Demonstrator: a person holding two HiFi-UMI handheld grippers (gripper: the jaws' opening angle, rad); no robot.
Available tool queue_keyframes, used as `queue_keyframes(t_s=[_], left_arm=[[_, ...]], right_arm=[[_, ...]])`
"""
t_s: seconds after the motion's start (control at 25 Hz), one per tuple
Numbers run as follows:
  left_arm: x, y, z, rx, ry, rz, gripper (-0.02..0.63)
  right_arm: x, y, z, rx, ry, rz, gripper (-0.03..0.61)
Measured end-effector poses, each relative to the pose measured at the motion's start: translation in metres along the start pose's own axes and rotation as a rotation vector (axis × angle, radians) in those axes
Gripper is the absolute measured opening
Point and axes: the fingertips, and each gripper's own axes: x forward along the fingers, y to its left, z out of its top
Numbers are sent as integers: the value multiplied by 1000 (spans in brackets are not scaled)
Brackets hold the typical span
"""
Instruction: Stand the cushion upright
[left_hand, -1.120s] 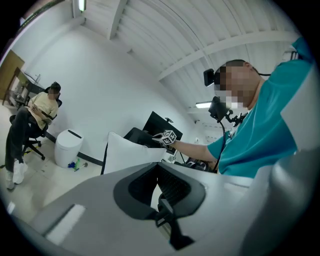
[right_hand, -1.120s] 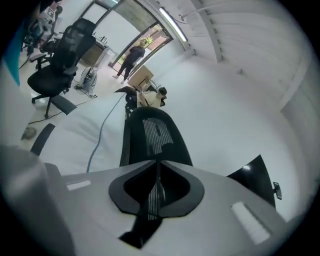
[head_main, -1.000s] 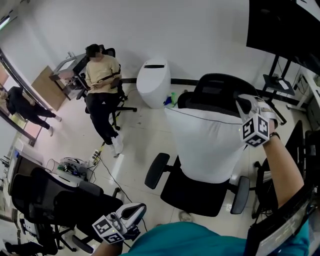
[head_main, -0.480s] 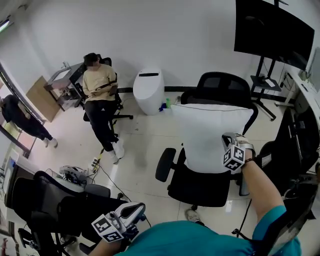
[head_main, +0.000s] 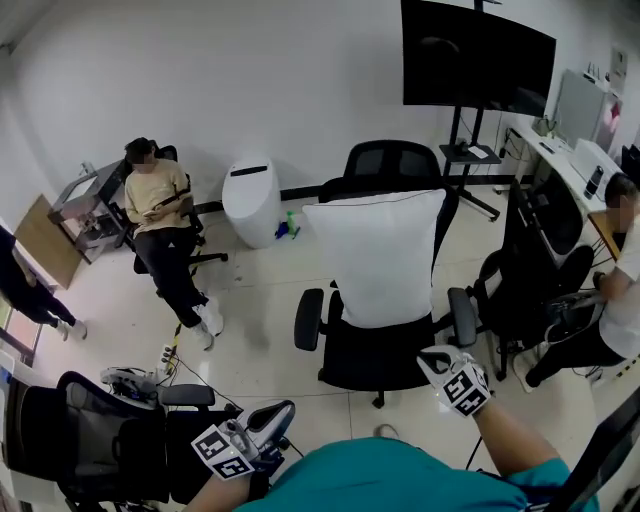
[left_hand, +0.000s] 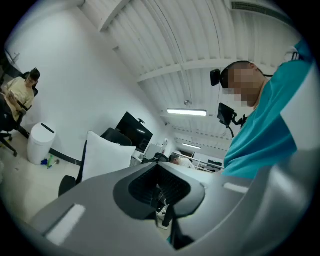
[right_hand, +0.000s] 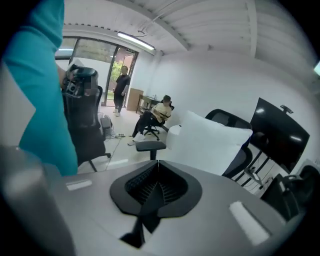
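- White-walled office with a pale tile floor (head_main: 260, 290); monitor (head_main: 478, 65) on a stand at the back, seated person (head_main: 160, 215) at far left.
- White cushion (head_main: 378, 258) stands upright on the seat of the black office chair (head_main: 372, 362), leaning on the backrest.
- Right gripper (head_main: 432, 358) is low, just in front of the chair and clear of the cushion; jaws closed together, nothing between.
- Left gripper (head_main: 283, 412) is low at left, well apart from the chair; jaws together, empty.
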Motion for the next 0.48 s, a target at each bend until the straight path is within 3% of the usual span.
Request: queue_keyframes(t_s=[0.2,0.48], left_arm=[[22,-46,-11,6,22,-72,12],[52,-138,-61,9,13,-66,12]], right_arm=[[-65,54,-19,114,-79,68,5],[-184,62,-45,307,-296,96,3]])
